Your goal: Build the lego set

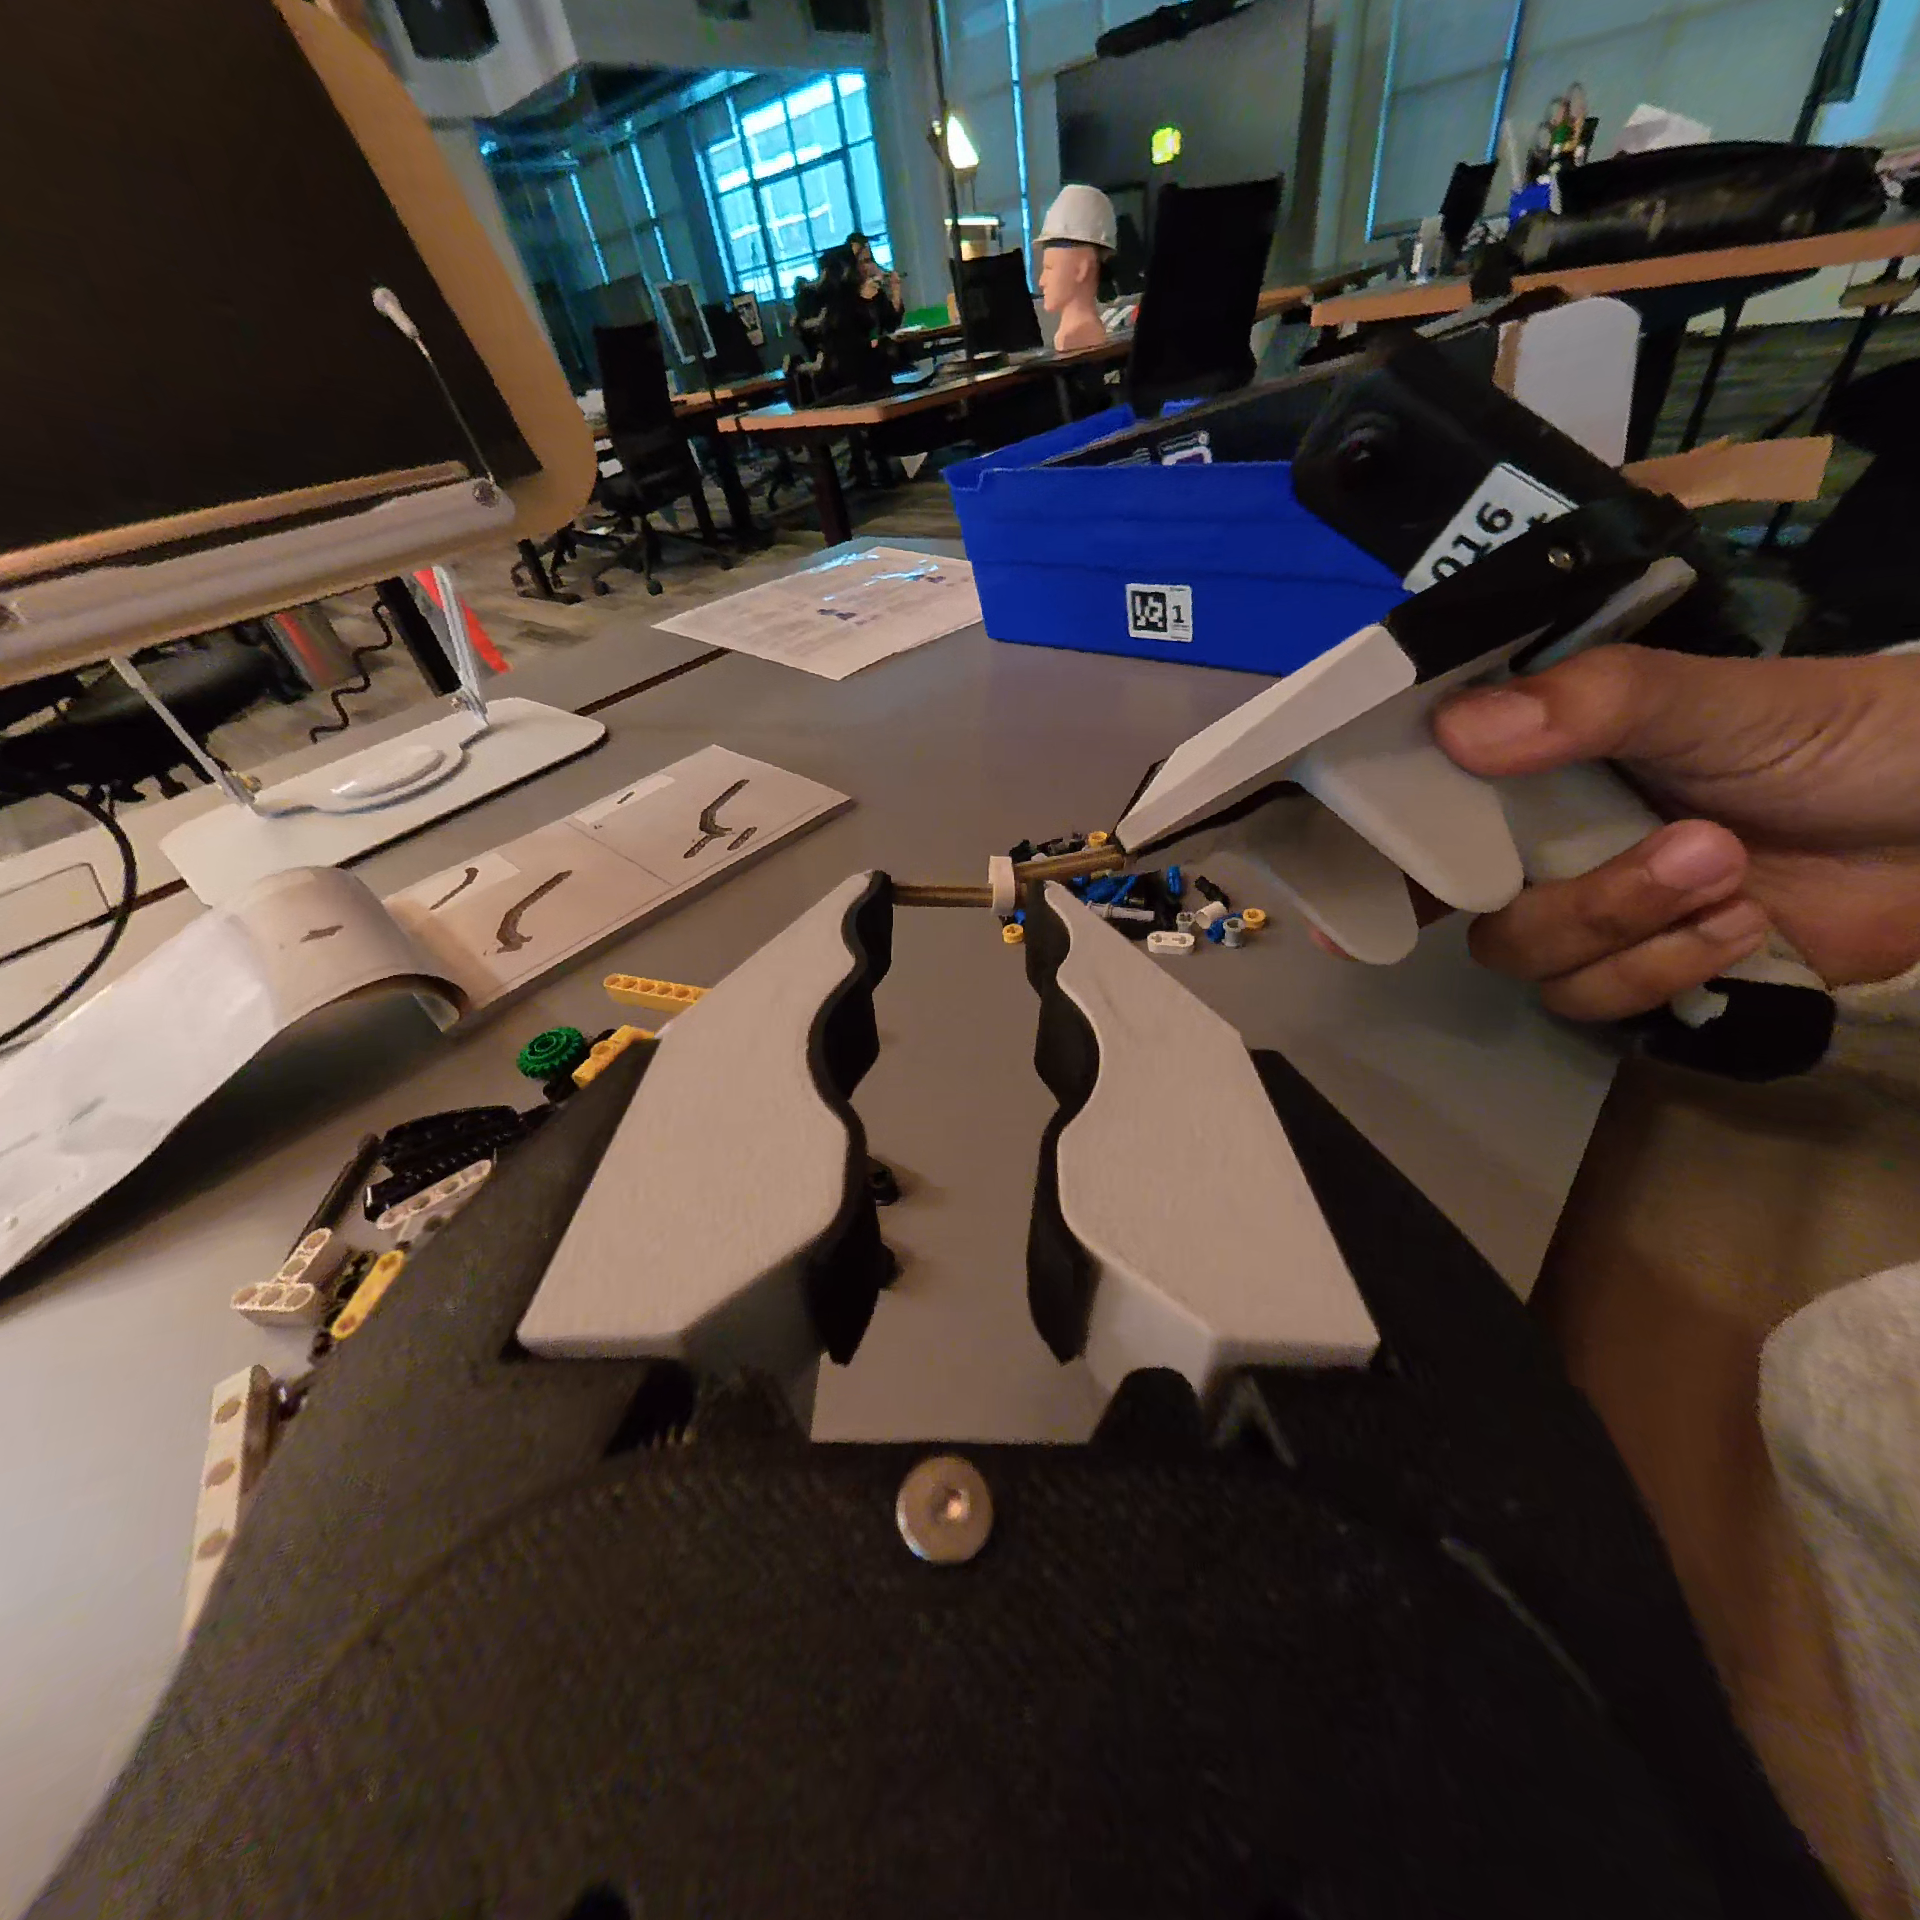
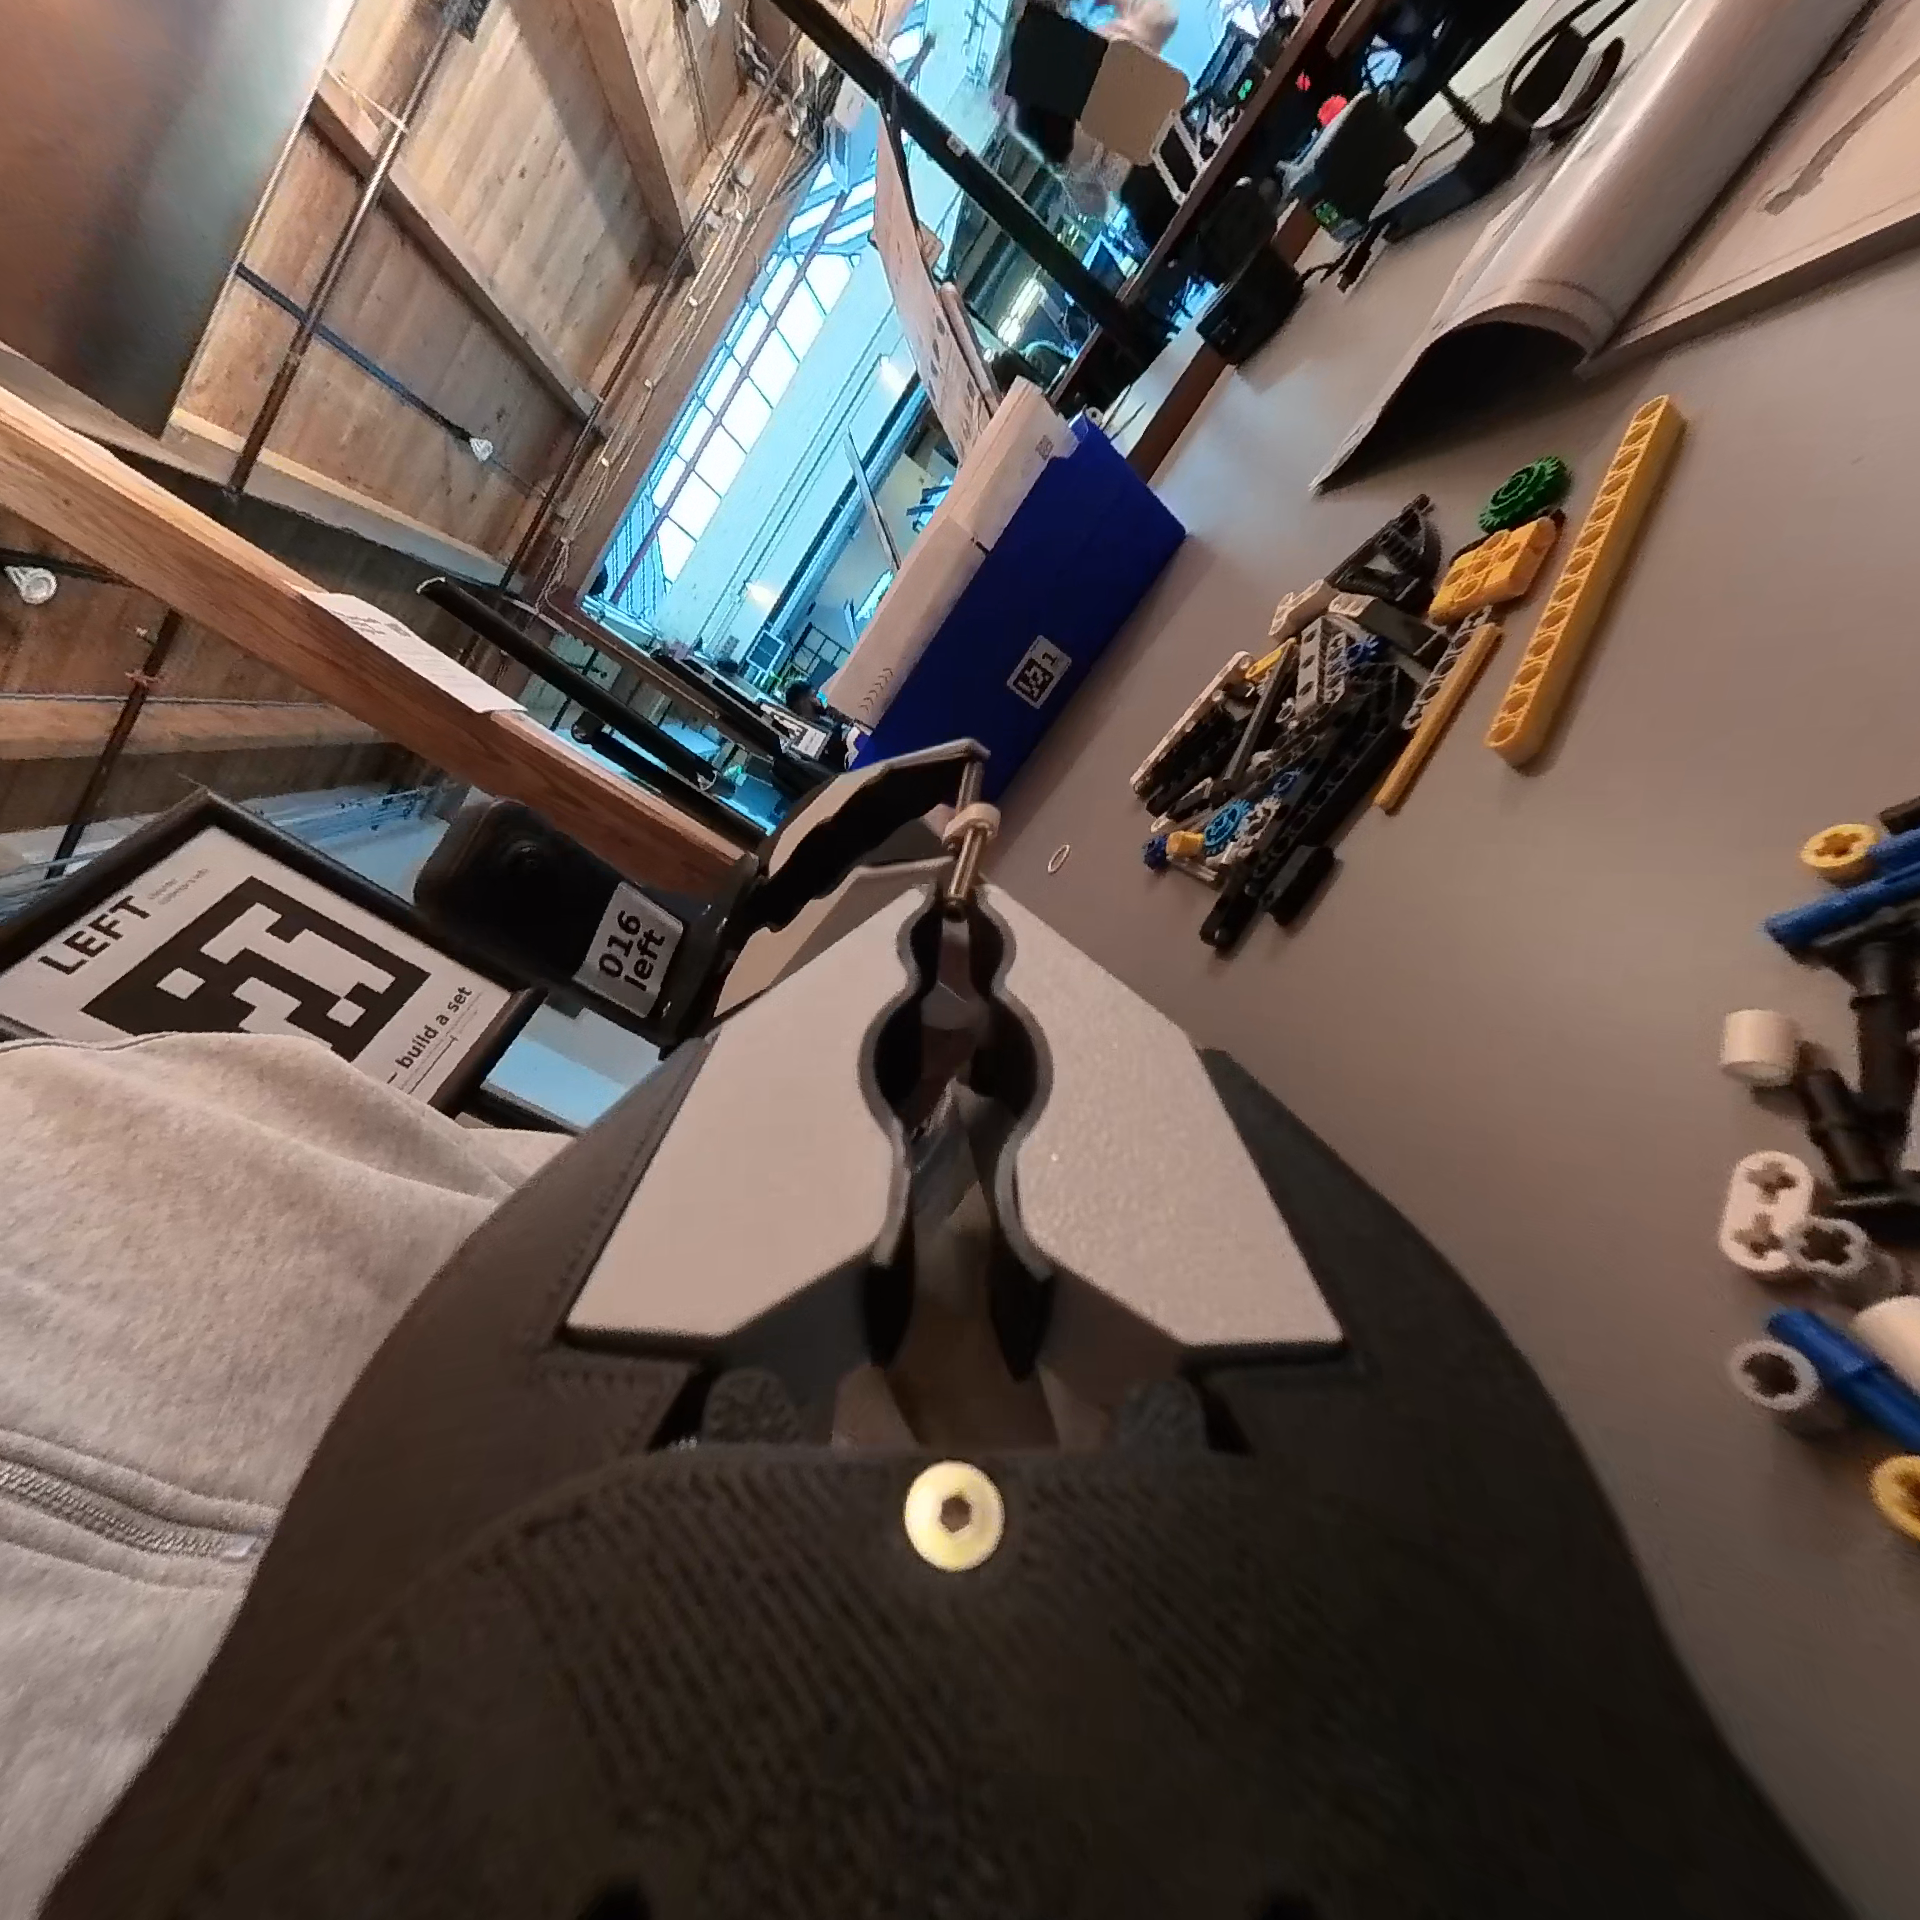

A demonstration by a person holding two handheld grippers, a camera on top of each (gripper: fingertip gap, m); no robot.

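Near the frame's middle, the right hand-held gripper (image 1: 1127,847) pinches a tan axle (image 1: 1049,871) steady; the left hand-held gripper (image 1: 961,914) gapes, ready to help.

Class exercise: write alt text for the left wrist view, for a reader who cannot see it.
The right gripper, held in a hand, grips a brown axle carrying a white bush, between the open left gripper's fingertips. Loose lego pieces and an open instruction booklet lie on the grey table.
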